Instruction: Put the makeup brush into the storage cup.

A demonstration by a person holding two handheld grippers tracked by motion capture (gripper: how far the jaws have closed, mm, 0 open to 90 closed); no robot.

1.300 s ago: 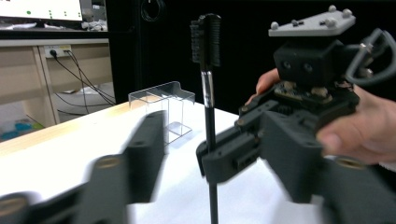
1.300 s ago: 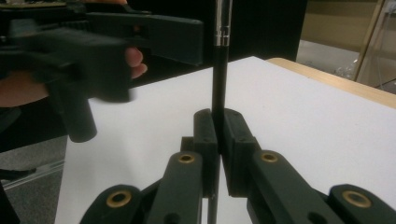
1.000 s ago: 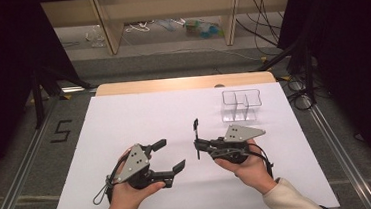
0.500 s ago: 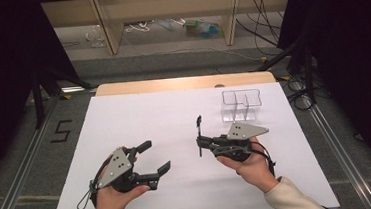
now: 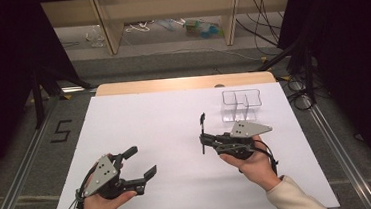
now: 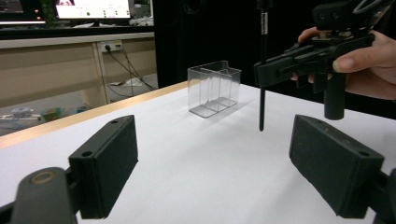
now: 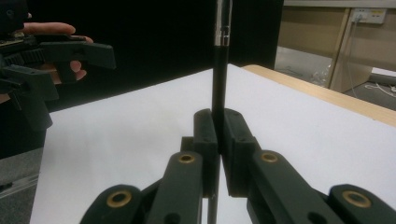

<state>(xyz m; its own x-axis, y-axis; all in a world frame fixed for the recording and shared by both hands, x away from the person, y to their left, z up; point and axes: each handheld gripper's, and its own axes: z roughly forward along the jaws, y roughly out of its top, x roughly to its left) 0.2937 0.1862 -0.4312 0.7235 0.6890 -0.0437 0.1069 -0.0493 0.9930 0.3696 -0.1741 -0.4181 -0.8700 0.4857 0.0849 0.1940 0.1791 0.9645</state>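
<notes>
The right gripper [image 5: 204, 139] had its jaws clamped on a thin black pen [image 5: 202, 132], which stood upright between the pads. In the left gripper view its lower tip hung just above the white table [image 5: 165, 121], not touching it. I judge it was held vertical so that it could be lowered straight into the clear plastic holder [image 5: 241, 104]. This holder, with its open compartments, stood at the far right part of the table. The pen was near the holder, on its left and nearer to the person, but well apart from its walls.

The left gripper [image 5: 140, 161] was far from the holder, at the near left part of the table, and its jaws stood wide apart with nothing between them. It pointed toward the pen, probably to be ready to help, while the right hand [image 5: 251, 163] did the carrying. The holder looked empty.
</notes>
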